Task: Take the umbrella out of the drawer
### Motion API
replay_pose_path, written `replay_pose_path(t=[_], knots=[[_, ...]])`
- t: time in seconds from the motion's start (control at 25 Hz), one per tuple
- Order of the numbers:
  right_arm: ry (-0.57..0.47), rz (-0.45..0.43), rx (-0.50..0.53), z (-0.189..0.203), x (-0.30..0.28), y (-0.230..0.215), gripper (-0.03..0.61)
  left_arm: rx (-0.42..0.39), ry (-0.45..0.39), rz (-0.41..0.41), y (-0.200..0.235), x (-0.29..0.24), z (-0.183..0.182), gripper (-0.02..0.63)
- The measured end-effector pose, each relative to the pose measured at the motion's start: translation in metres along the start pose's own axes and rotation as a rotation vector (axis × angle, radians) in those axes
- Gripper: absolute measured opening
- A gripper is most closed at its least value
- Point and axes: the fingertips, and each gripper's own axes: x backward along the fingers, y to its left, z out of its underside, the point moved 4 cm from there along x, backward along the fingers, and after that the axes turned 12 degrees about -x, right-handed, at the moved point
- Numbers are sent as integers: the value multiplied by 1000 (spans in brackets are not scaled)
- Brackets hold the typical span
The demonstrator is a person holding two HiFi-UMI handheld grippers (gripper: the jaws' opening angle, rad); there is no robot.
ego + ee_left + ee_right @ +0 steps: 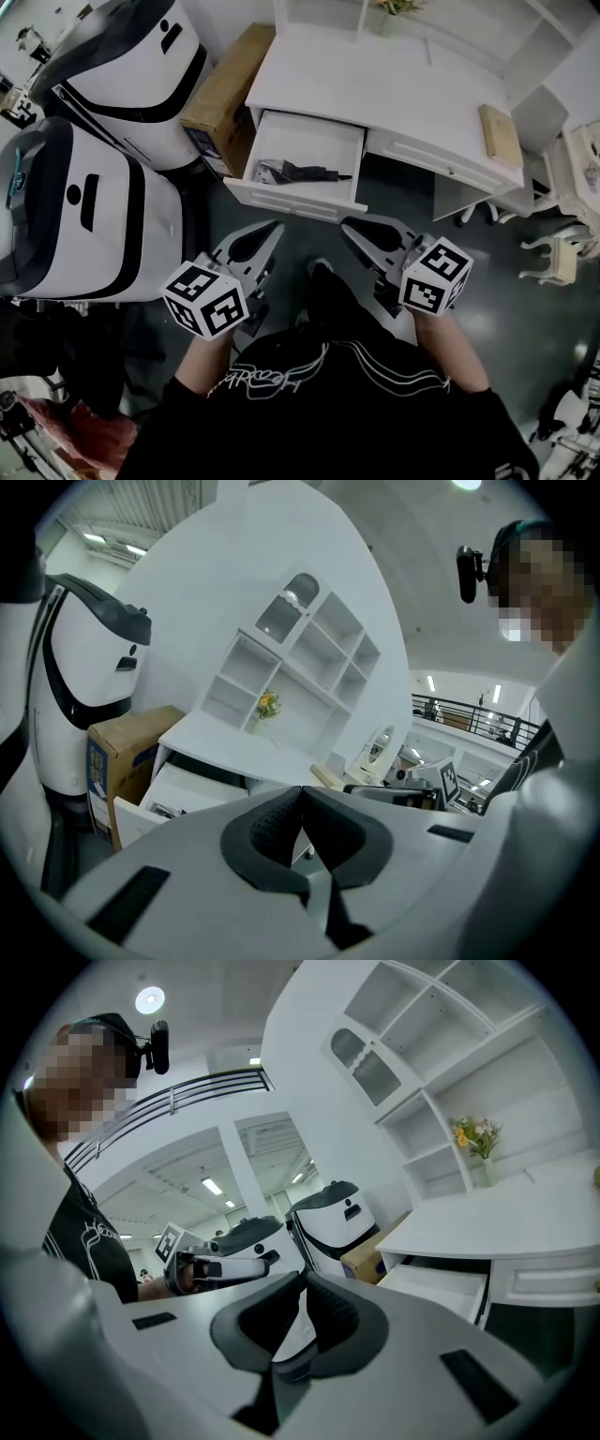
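Note:
A dark folded umbrella (305,172) lies inside the open white drawer (281,199) at the desk's left. Both grippers hang in front of the drawer, apart from it, pointing toward it. My left gripper (275,228) is shut, its pads meeting with nothing between them (302,789). My right gripper (349,225) is shut and empty as well (302,1277). In the left gripper view the drawer (178,794) shows low at the left with a bit of the umbrella (164,810). The right gripper view shows the drawer (441,1288) at the right; its inside is hidden.
The white desk (394,94) carries a tan block (500,134) at its right end and shelves behind. A cardboard box (225,89) stands left of the drawer. Two large white-and-black machines (131,56) (75,216) crowd the left side. A white chair (562,248) stands at the right.

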Motion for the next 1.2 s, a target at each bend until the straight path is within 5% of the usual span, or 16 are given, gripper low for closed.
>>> replay_pose_path(t=[0.4,0.52,0.68,0.92,1.2], knots=[[172,17,140,-60,-86,-120,54,51,27,-112,99,-88,-31,20],[236,-2,110,-62,-112,-158,54,82,41,-150,124,-108,-32,20],[341,-7,123,-55,-149,-205,60,117,67,-191,152,-127,-27,20],[510,-48,246,-30,-197,-244,188,146,100,-236,182,-142,-12,20],[682,-86,389,11,-239,-278,233,189,116,-287,208,-146,3,20]])
